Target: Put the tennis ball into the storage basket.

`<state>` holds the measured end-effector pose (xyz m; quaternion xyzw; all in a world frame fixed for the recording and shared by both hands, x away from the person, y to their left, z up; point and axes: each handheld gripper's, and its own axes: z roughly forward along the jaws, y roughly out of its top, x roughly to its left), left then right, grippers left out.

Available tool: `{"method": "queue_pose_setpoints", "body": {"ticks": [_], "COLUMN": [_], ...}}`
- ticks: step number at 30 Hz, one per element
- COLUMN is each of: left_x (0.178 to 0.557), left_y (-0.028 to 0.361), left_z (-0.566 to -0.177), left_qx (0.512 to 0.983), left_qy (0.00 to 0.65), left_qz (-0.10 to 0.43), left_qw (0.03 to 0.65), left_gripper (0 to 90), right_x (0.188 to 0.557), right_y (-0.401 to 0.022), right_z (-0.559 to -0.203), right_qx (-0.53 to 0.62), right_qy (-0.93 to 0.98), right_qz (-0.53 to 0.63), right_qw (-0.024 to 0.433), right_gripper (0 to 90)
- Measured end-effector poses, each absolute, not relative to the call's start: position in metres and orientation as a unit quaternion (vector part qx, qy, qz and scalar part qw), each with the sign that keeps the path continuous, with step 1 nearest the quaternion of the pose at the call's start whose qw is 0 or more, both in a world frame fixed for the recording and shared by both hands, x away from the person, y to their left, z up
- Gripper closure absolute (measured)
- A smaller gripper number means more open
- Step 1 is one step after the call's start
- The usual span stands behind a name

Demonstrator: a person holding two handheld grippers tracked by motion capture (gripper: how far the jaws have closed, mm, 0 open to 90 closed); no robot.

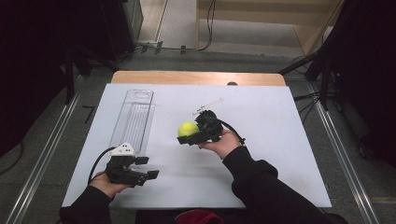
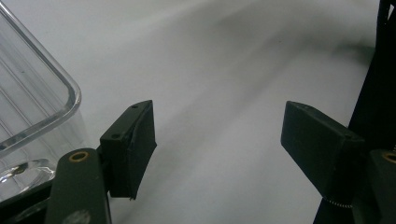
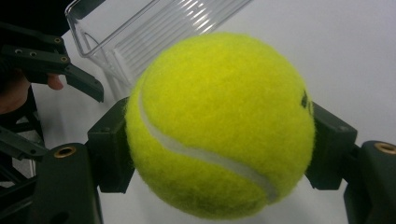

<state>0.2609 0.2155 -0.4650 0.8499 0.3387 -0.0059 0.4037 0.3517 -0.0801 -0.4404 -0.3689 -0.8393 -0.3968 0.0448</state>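
The ball (image 3: 219,126) is a fuzzy yellow-green tennis ball with a curved white seam running from its left side down to lower right, and a small dark mark at its right edge. In the right gripper view it sits at the centre of the frame, squeezed between the two black jaws, one pressing on its left side and one on its right. In the high view the ball (image 1: 187,129) is just left of centre, held by the right gripper (image 1: 195,134) over the white table (image 1: 280,140); whether it touches the surface I cannot tell.

The left gripper (image 1: 145,167) rests at lower left of the high view, well apart from the ball. In the left gripper view its jaws stand wide apart with bare table between them.

A clear tray (image 1: 134,119) lies at upper left of the table, its near end just beyond the left gripper; its rounded corner (image 2: 42,93) shows at left in the left gripper view. A small pale piece (image 1: 208,105) lies just above the right gripper.
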Motion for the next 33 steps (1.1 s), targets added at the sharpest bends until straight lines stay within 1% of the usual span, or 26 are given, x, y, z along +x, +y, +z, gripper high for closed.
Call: {"method": "queue_pose_setpoints", "body": {"ticks": [17,33], "left_x": [0.261,0.261], "left_y": [0.216,0.217], "left_z": [-0.465,-0.465], "left_qx": [0.85,0.85], "left_qy": [0.339,0.338], "left_qz": [-0.006,-0.006], "left_qw": [0.403,0.403], "left_gripper": [27.0,26.9], "right_x": [0.363,0.37], "right_y": [-0.064,-0.045], "right_z": [-0.429,-0.431], "right_qx": [-0.368,-0.368], "right_qy": [-0.836,-0.834], "right_qz": [-0.403,-0.408], "right_qw": [0.05,0.048], "right_gripper": [23.5,23.5]}}
